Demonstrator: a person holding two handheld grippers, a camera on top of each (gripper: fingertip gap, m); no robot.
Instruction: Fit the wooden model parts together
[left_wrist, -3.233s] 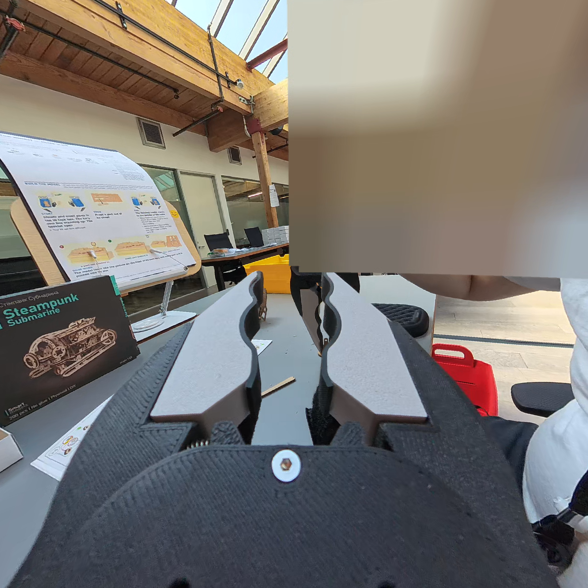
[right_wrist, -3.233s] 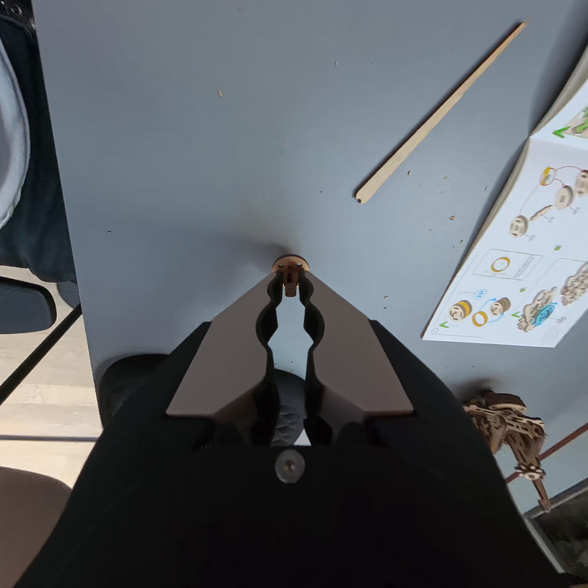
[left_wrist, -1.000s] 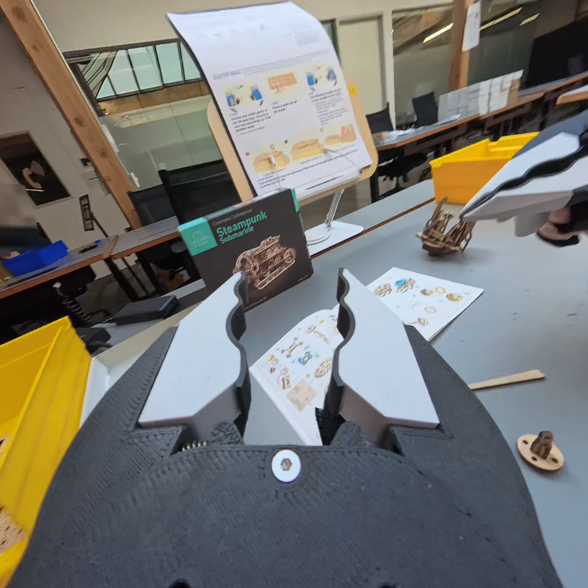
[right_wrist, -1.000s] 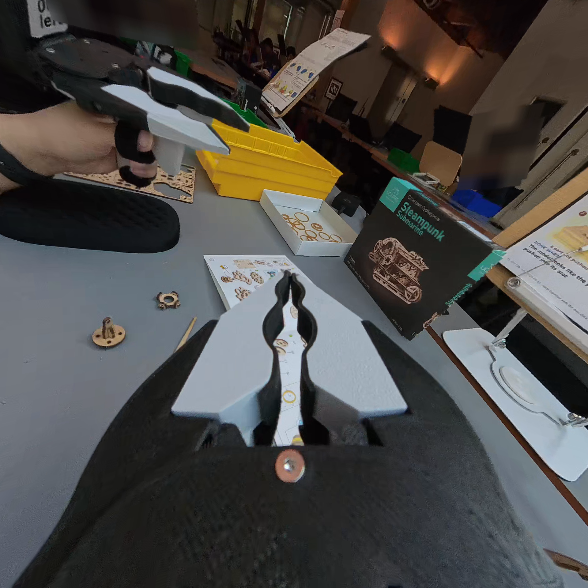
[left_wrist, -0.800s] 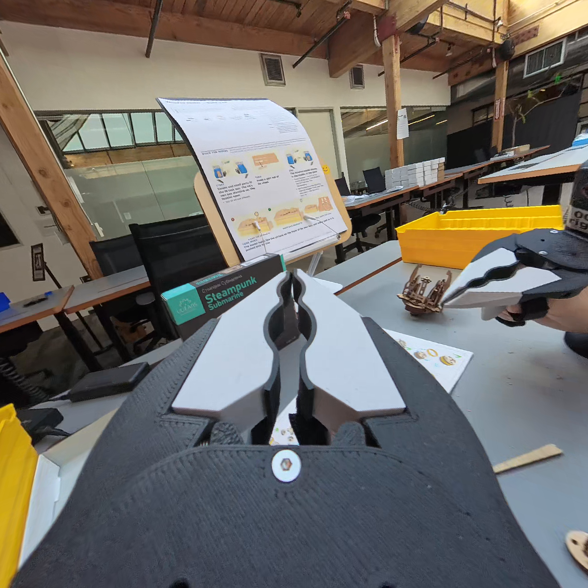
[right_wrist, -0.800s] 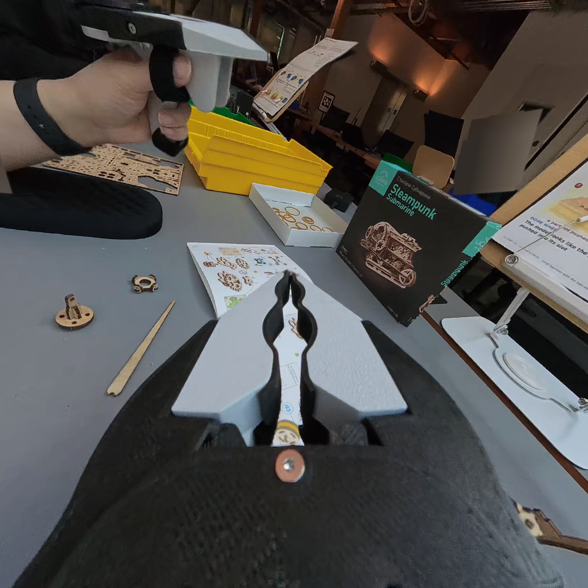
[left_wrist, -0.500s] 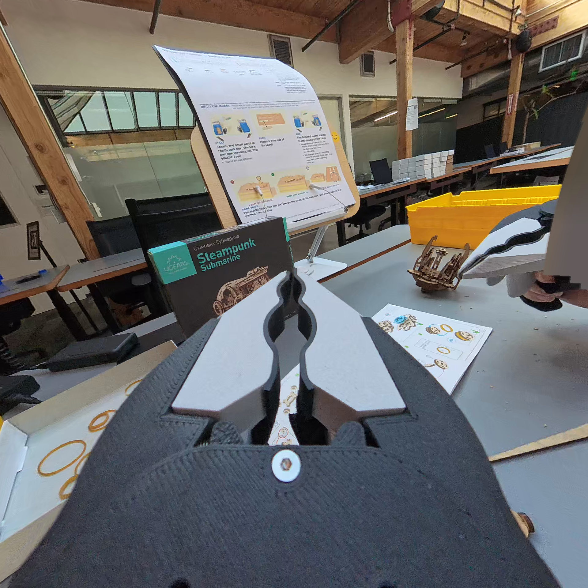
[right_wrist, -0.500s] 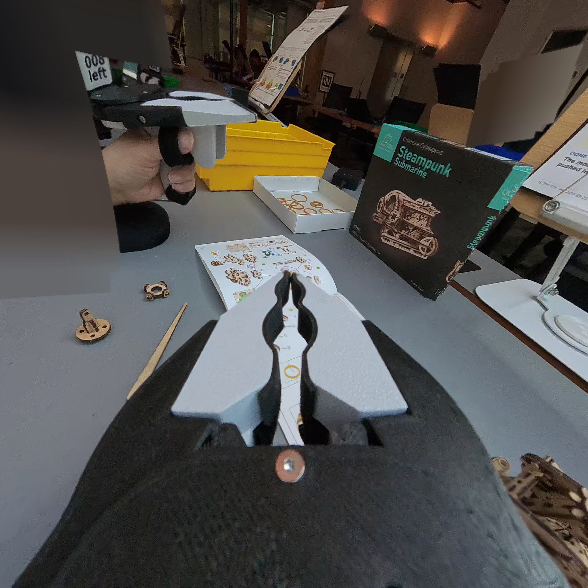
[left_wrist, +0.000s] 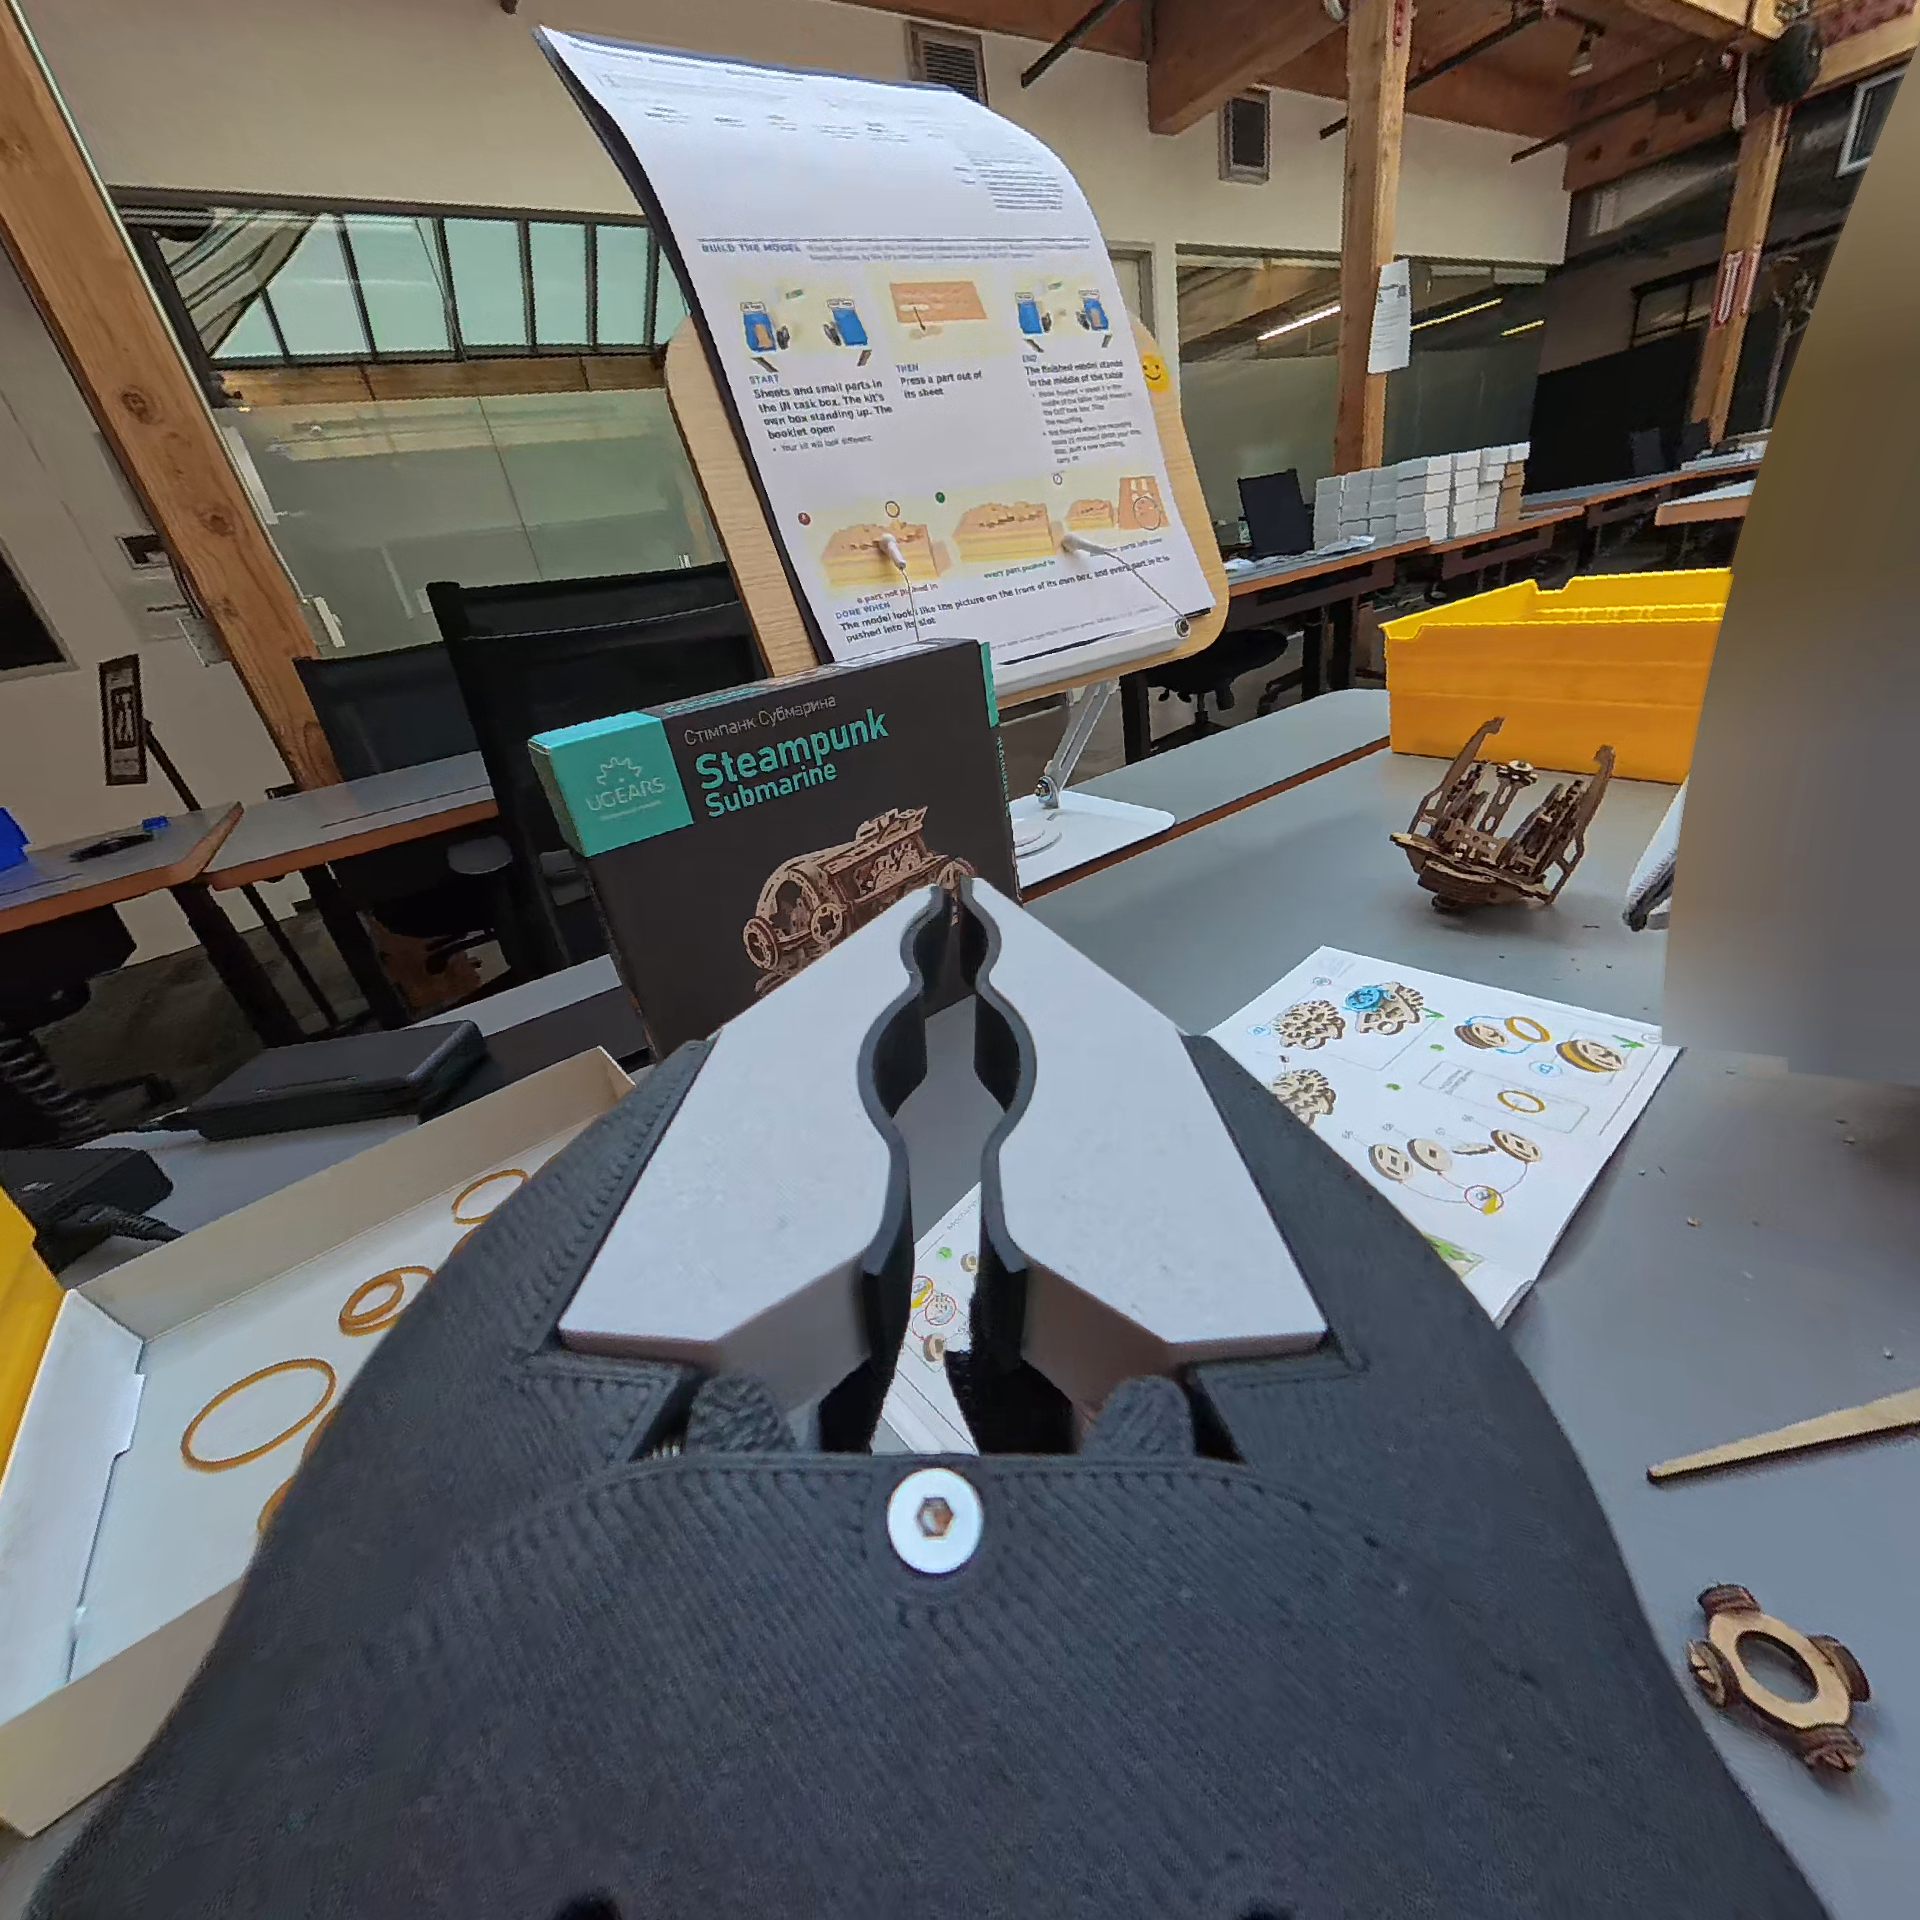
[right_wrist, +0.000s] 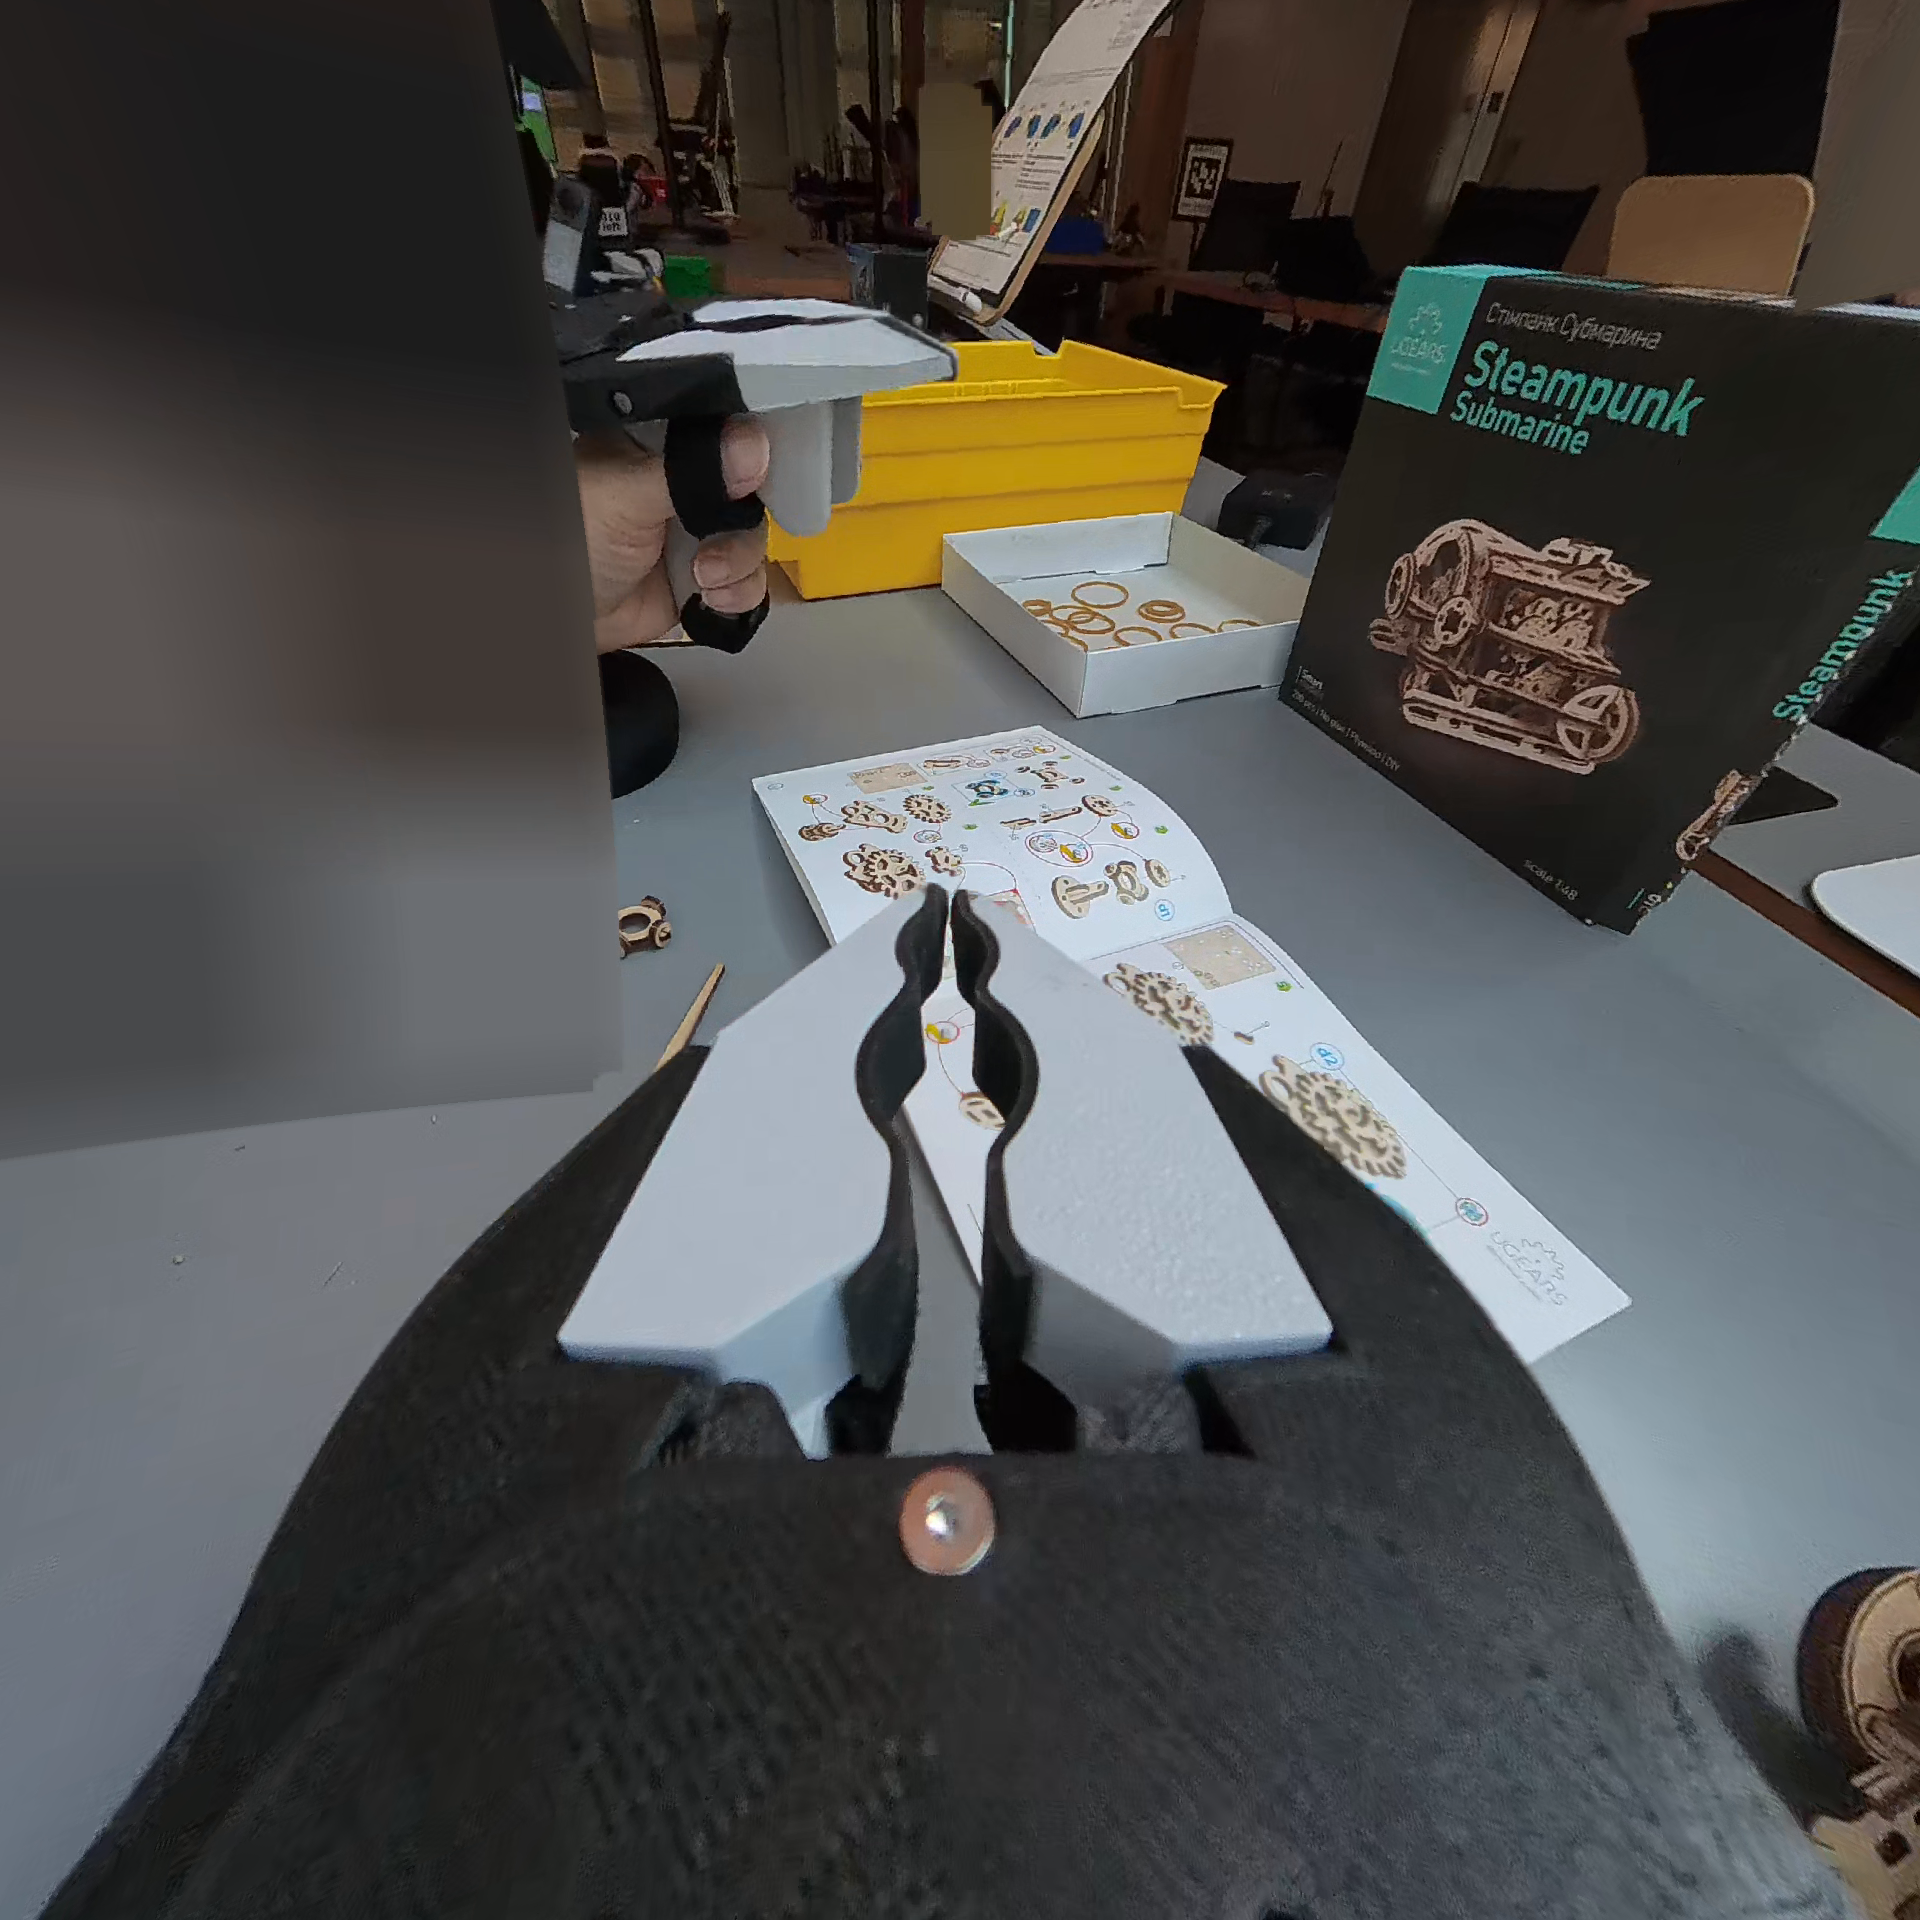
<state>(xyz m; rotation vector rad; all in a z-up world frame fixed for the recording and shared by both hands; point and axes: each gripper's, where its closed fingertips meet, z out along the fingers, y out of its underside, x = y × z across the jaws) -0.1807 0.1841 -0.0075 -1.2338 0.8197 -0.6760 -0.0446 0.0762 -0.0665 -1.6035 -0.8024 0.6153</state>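
Grey tabletop (left_wrist: 1299, 831) carries everything, w/ yellow bin (left_wrist: 1558, 665) at the far edge in the left wrist view & a second yellow bin (right_wrist: 997, 457) beside the white tray in the right wrist view. Dark kit box (left_wrist: 790, 831) stands upright near the table's rear edge, a sheet on a wooden stand (left_wrist: 904, 364) behind it. Open instruction booklet (right_wrist: 1039, 831) lies flat mid-table, in front of the box. White tray (right_wrist: 1122, 613) holds tan rings, just beside the bin. Left gripper (left_wrist: 961, 899) is held above the table, facing the box, fingers nearly pressed together at the tips, nothing between them. Right gripper (right_wrist: 948, 902) sits over the booklet, fingers likewise almost touching, empty. Part-built wooden model (left_wrist: 1496, 831) rests on the table near the bin, well apart from both grippers. Thin wooden stick (left_wrist: 1787, 1439) lies right of the left gripper. Small wooden ring part (left_wrist: 1777, 1678) lies on the table close by, near the stick.
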